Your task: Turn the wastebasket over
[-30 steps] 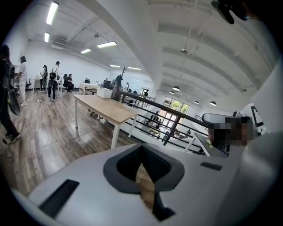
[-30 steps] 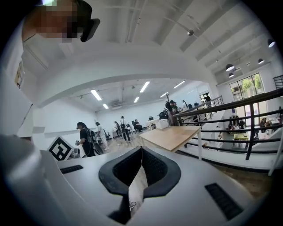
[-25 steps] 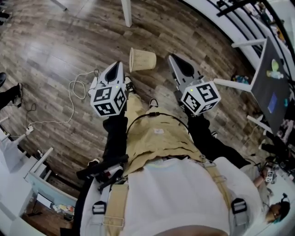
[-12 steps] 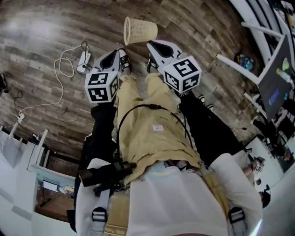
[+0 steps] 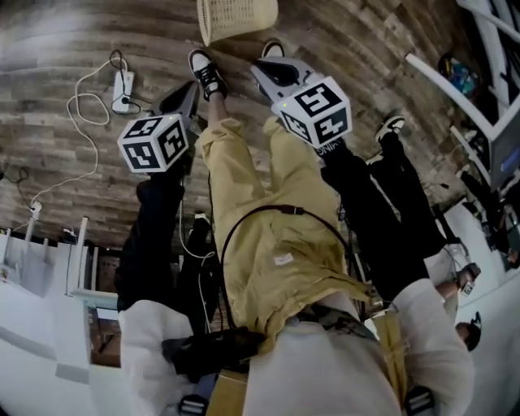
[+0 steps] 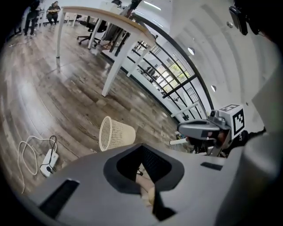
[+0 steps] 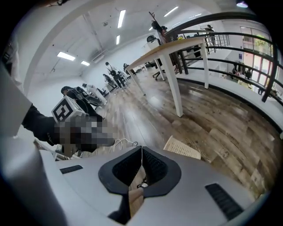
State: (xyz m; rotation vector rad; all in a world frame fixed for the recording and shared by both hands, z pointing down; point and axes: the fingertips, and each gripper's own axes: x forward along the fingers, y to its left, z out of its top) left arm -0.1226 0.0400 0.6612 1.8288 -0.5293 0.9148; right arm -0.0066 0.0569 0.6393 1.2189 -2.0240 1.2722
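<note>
Wastebasket (image 5: 236, 18): on its side on the floor (image 5: 49, 49), just ahead of the shoes (image 5: 207, 75); nothing touches it.
Handling: probably light, with stiff open mesh that may flex; pinch the rim.
Left gripper (image 5: 187, 96): closed, empty.
Right gripper (image 5: 272, 71): closed, empty.

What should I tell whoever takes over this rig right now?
Left tongs: shut, empty, clear of the basket.
Right tongs: shut, empty, also clear of it.
Basket: lying on its side on the floor, just past the shoes and beyond both tongs.
Done: nothing yet; the basket is untouched.
Left: open the tongs, reach the basket, probably grip its rim, and turn it over.
</note>
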